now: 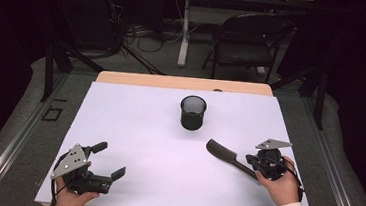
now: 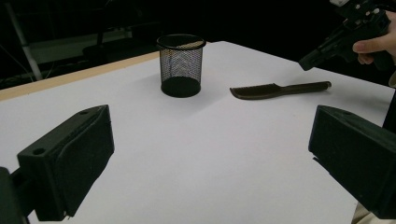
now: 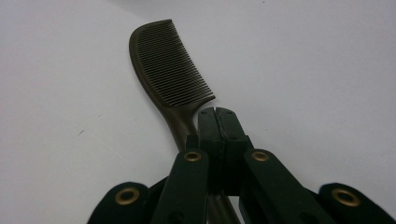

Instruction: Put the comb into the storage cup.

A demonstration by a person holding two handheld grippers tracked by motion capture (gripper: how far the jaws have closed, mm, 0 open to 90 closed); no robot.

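Dark brown plastic comb [image 1: 226, 156], flat on the white sheet [image 1: 143, 129] at right of centre in the high view: likely light, stiff, slick; best taken by the handle. Right gripper [image 3: 218, 122] pinched shut over that handle, actual hold unclear. Left gripper [image 1: 111, 159] gaping, empty. Handle end hidden.

Left gripper [image 1: 107, 159] agape, right gripper [image 3: 217, 114] closed
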